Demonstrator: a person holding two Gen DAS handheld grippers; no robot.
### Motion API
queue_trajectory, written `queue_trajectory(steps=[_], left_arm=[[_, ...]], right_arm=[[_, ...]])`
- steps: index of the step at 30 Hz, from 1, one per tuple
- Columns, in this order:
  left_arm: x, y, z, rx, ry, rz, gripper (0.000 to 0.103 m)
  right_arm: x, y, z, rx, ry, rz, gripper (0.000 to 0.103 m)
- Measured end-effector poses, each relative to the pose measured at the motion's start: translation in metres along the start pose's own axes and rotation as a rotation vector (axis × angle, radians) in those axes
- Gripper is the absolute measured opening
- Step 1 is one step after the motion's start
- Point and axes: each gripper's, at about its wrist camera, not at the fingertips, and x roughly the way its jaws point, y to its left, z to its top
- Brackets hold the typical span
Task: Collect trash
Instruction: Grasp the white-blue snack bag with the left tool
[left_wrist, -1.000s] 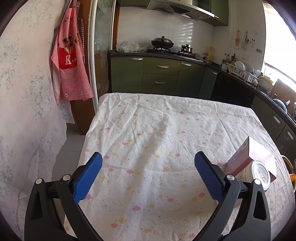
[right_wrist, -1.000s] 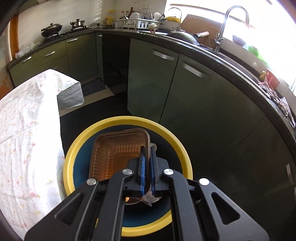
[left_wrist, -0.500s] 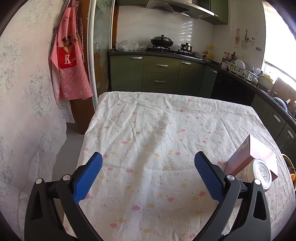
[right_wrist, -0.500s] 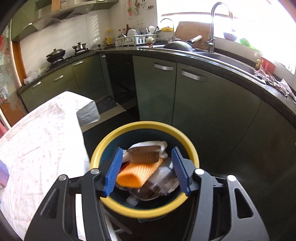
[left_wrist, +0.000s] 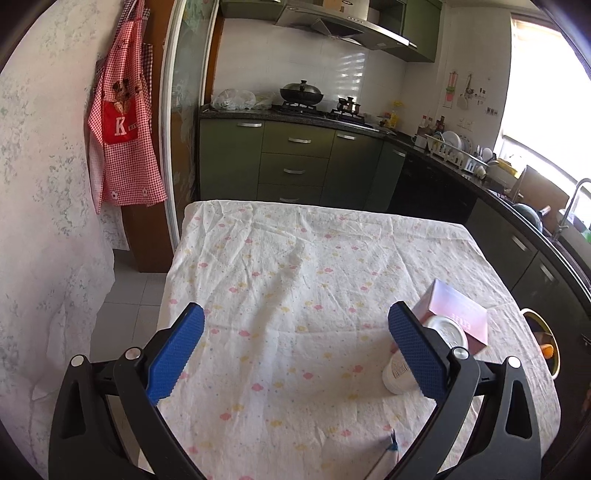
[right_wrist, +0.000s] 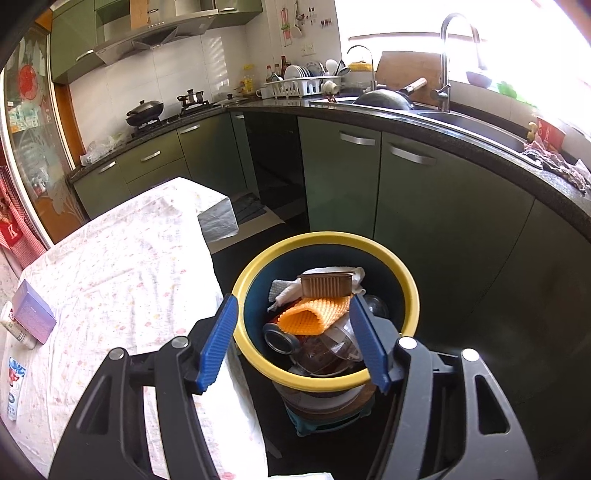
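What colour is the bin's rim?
Yellow; the bin's rim shows best in the right wrist view.

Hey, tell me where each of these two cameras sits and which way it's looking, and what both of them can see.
Left wrist: sits on the left gripper, looking down across the clothed table toward the stove; its own open blue-padded fingers show.
Right wrist: sits on the right gripper, tilted down over the yellow-rimmed bin beside the table, facing the sink counter; its empty fingers have just been opening.
Shared: the table, the pink box, the white bottle, the bin's rim, the wok on the stove.
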Motion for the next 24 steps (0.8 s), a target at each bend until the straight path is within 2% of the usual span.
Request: queue_trajectory(steps=[4, 7, 12, 16, 21, 23, 24], left_arm=[[-0.027, -0.015, -0.014, 0.086, 0.057, -0.031, 0.098], [-0.036, -0.031, -0.033, 0.142, 0.138, -0.084, 0.098], [-0.037, -0.059, -0.071, 0.214, 0.268, -0.172, 0.098], [-0.03, -0.076, -0.094, 0.272, 0.33, -0.188, 0.098], [-0.015, -0.081, -0.108, 0.285, 0.399, -0.185, 0.083], [-0.008, -0.078, -0.109, 0.278, 0.421, -0.182, 0.071], [-0.006, -0.077, -0.111, 0.273, 0.431, -0.181, 0.07]], right_arm=[[0.003, 0.001, -0.004, 0.01, 0.009, 0.023, 0.06], [0.003, 0.002, -0.006, 0.009, 0.012, 0.034, 0.06], [-0.001, 0.001, -0.006, 0.012, 0.004, 0.05, 0.061], [-0.003, 0.0, -0.008, 0.007, 0.002, 0.053, 0.061], [-0.003, 0.0, -0.012, 0.005, 0.013, 0.071, 0.062], [-0.004, 0.001, -0.013, 0.001, 0.012, 0.078, 0.062], [-0.005, 0.002, -0.013, -0.001, 0.012, 0.08, 0.062]])
